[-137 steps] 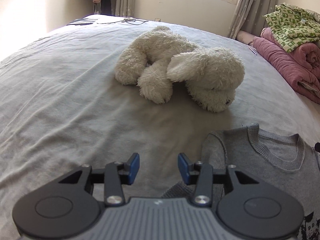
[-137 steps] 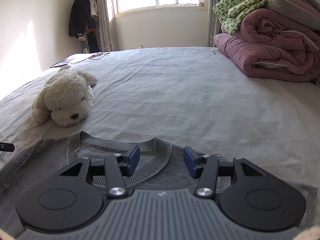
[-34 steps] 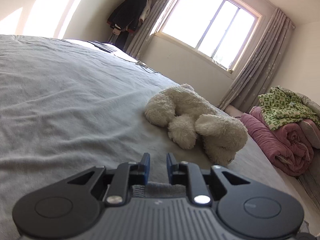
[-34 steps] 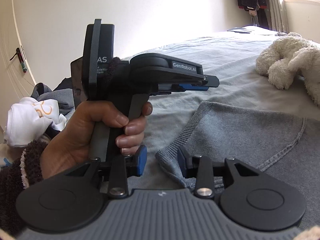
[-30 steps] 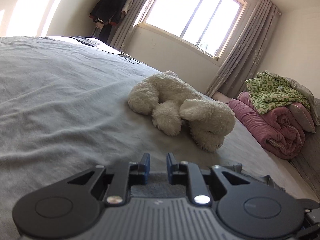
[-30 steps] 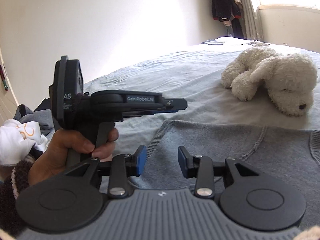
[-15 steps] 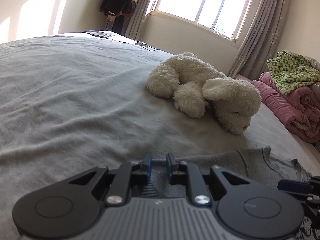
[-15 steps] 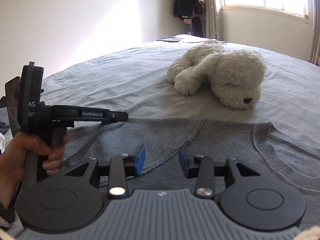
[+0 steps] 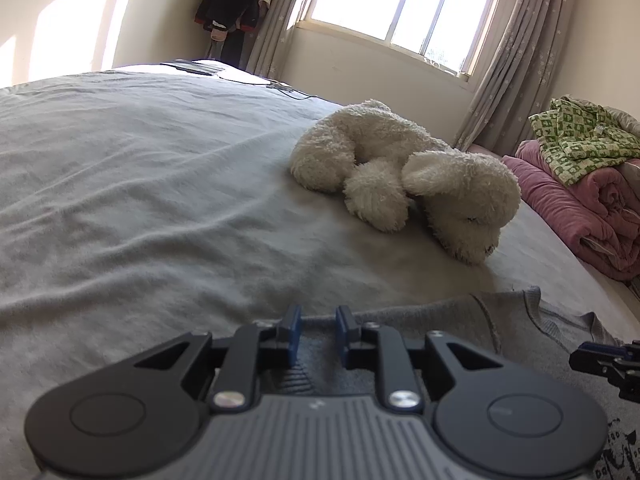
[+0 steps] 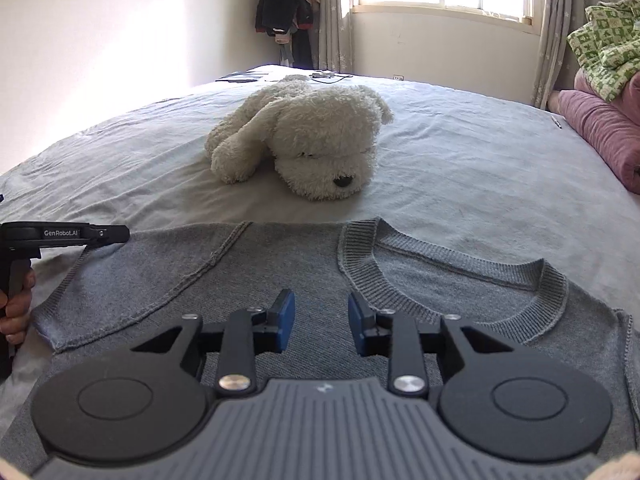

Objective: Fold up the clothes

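Note:
A grey knit sweater (image 10: 440, 280) lies flat on the bed, its ribbed collar pointing toward the window. My left gripper (image 9: 318, 330) sits at the sweater's left edge, shut on the ribbed sleeve end (image 9: 298, 374), which shows between the blue pads. In the right wrist view the left gripper (image 10: 120, 234) reaches in from the left, held by a hand (image 10: 16, 308). My right gripper (image 10: 322, 322) hovers over the sweater's chest just left of the collar. Its jaws are closing with a clear gap, and no fabric is pinched between them.
A white plush dog (image 10: 312, 140) lies on the grey bedsheet (image 9: 120, 180) just beyond the sweater. Rolled pink blankets (image 9: 580, 208) with a green checked quilt (image 9: 580, 140) on top line the right side. Dark clothes (image 10: 284, 0) hang in the far corner by the window.
The right gripper swung rightward from beside the left hand to above the sweater's chest, and its jaws narrowed. The left gripper tipped downward, bringing the sleeve end down to the bed.

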Motion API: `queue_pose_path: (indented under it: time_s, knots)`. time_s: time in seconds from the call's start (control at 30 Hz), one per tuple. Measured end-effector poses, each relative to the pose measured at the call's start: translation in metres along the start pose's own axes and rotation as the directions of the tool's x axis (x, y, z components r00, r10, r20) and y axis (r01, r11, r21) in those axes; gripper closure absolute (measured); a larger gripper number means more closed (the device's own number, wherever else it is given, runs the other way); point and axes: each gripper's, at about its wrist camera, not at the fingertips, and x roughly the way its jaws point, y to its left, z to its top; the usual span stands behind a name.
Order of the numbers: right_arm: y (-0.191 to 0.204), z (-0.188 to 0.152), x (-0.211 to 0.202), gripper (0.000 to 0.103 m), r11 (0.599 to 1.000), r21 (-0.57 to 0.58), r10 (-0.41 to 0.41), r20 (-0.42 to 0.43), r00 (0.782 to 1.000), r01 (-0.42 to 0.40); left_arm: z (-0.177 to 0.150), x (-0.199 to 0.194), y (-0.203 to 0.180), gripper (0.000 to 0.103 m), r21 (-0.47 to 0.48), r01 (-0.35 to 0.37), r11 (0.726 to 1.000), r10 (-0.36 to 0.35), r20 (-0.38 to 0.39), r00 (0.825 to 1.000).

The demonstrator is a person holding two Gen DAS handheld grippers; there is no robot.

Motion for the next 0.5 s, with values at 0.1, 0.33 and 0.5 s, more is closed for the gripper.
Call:
queue_pose_path:
  time_s: [0.1,0.33,0.5]
  knots:
    - [0.005,0.006,0.04,0.083,0.998,-0.037,-0.054,-0.046,0.997,0.052,0.0,0.0,0.001,0.083,-0.006,0.005,1.0,-0.005,0.0,1.0]
    - [-0.015,0.027,0.087,0.085,0.99,0.018,-0.14,-0.026,0.99,0.14,0.0,0.001,0.0,0.083,-0.008,0.008,1.0,-0.008,-0.001,1.0]
    - [-0.021,0.041,0.106,0.085,0.986,0.024,-0.167,-0.013,0.986,0.167,0.0,0.001,0.001,0.082,-0.012,0.012,1.0,-0.012,-0.001,1.0]
